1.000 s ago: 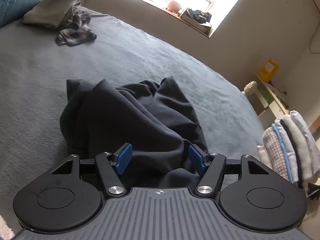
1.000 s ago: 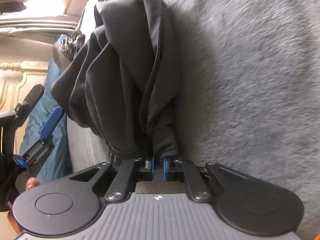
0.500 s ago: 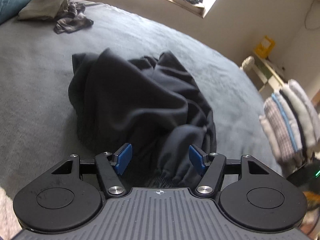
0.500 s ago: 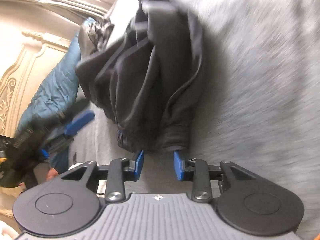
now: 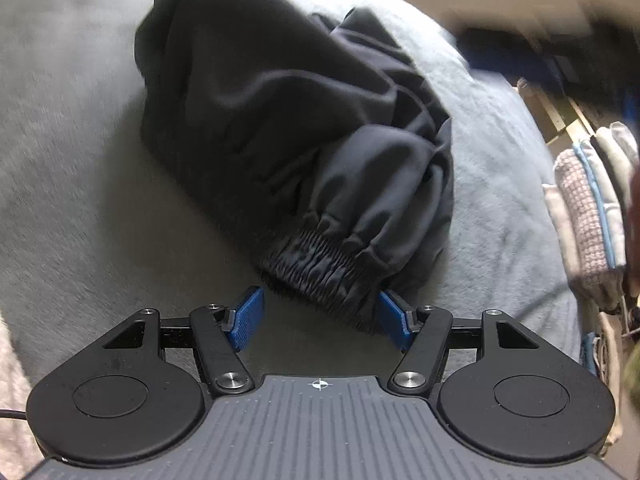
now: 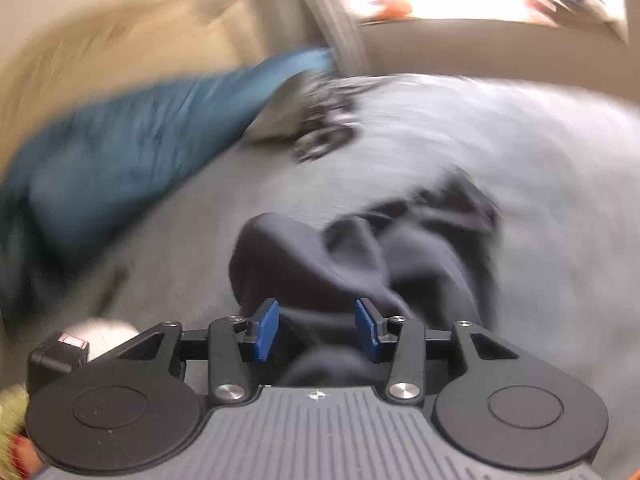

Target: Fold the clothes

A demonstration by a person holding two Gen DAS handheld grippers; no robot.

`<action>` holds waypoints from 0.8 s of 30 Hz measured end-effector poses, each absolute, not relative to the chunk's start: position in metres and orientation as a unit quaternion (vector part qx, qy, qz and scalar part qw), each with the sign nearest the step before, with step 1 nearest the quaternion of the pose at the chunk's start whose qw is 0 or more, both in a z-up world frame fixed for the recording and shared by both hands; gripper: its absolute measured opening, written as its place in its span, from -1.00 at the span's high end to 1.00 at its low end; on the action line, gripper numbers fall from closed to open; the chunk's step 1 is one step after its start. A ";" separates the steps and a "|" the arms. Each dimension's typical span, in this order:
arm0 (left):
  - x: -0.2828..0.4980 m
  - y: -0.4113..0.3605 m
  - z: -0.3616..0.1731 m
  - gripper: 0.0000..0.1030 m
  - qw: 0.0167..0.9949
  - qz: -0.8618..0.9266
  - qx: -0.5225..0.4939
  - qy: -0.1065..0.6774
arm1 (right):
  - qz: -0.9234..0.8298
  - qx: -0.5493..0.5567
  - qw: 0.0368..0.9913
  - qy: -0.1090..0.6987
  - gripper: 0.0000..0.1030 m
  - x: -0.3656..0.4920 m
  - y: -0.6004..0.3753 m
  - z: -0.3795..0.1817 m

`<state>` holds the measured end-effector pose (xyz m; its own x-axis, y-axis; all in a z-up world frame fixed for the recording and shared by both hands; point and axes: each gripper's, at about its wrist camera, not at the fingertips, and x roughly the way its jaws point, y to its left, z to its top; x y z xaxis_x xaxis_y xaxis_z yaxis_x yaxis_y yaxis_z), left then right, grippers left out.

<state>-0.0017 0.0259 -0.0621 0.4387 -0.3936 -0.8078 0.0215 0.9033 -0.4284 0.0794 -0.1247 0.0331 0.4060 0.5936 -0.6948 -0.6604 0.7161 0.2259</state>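
In the left wrist view, the black garment (image 5: 288,128) lies crumpled on the grey bed (image 5: 72,168) and fills more of the picture than a second ago, when the window and the far clothes were in sight beyond it. Its gathered elastic cuff (image 5: 320,268) now lies just ahead of the left gripper (image 5: 322,316), whose blue pads stand well apart as before. The right-hand pad (image 5: 394,318) sits at the cuff's edge, perhaps brushing it; the other pad is clear of the cloth, and nothing is clamped. Right of the garment, past the bed's edge, stands a stack of folded clothes (image 5: 588,216). The right wrist view is heavily blurred. A second ago the right gripper (image 6: 316,330) was pinched shut on a fold of the garment (image 6: 360,264), with the picture turned sideways; now its jaws have just been opening, the pads stand apart, and dark cloth shows between them without either pad pressing on it. The garment lies in a heap on the bed (image 6: 540,200), with a blue pillow (image 6: 132,148) far to its left and a small dark heap of clothes (image 6: 324,120) beyond it.
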 end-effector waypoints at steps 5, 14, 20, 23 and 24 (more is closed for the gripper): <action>0.000 0.029 -0.077 -0.23 0.827 -0.130 -0.179 0.516 | 0.441 -0.239 0.785 0.364 -0.62 0.091 -0.018 0.020; -0.003 0.036 -0.080 -0.24 0.830 -0.144 -0.175 0.510 | 0.401 -0.276 0.714 0.503 0.35 0.157 0.061 -0.069; 0.002 0.043 -0.063 -0.24 0.853 -0.139 -0.146 0.482 | 0.384 -0.093 0.785 0.478 0.79 0.186 -0.009 -0.034; 0.006 0.049 -0.045 -0.24 0.878 -0.137 -0.124 0.442 | 0.374 0.050 0.823 0.425 0.79 0.202 -0.076 -0.003; 0.007 0.050 -0.040 -0.24 0.885 -0.137 -0.118 0.429 | 0.369 0.101 0.832 0.403 0.79 0.204 -0.103 0.004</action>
<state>0.0073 0.0504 -0.0403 0.5945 -0.3434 -0.7271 0.1417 0.9348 -0.3256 0.2045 -0.1033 0.0035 0.4033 0.6944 -0.5959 -0.5324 0.7078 0.4644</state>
